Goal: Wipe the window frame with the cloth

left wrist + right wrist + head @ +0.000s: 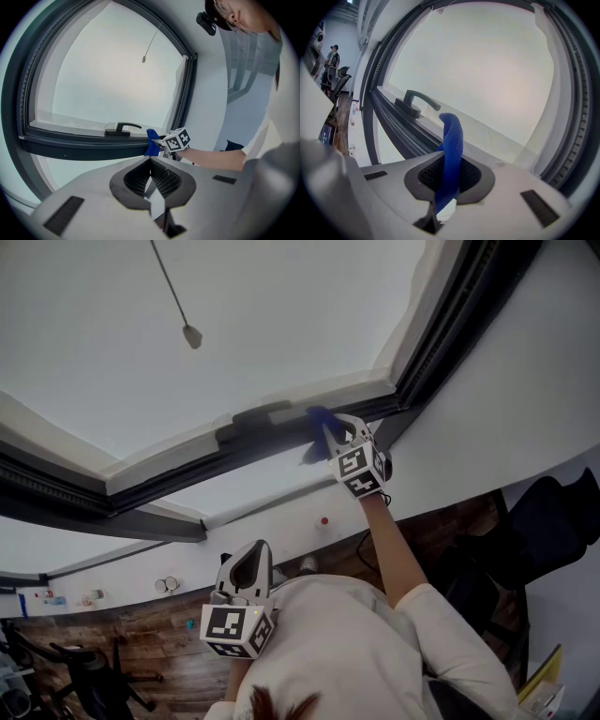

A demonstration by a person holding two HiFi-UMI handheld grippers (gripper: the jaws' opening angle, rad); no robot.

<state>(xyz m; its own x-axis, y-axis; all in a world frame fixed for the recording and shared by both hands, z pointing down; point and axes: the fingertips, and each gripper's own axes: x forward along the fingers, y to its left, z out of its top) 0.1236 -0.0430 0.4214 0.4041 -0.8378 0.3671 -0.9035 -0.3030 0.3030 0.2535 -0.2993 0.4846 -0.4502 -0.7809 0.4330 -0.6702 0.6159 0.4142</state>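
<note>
Your right claw (336, 437) pinches the blue cloth (451, 150) at the window frame (187, 462); your left claw (150, 160) is pressed together, empty.

We see the cloth (451, 150) as matt blue fabric with a coarse woven grain. The window frame (84, 146) looks dark, smooth and matt, and so does its handle (419, 101). The right gripper (449, 164) has a matt grey plastic shell and black ribbed pads (429, 176). At the lower left of the head view, the floor (141, 652) shows rough brown wood.
</note>
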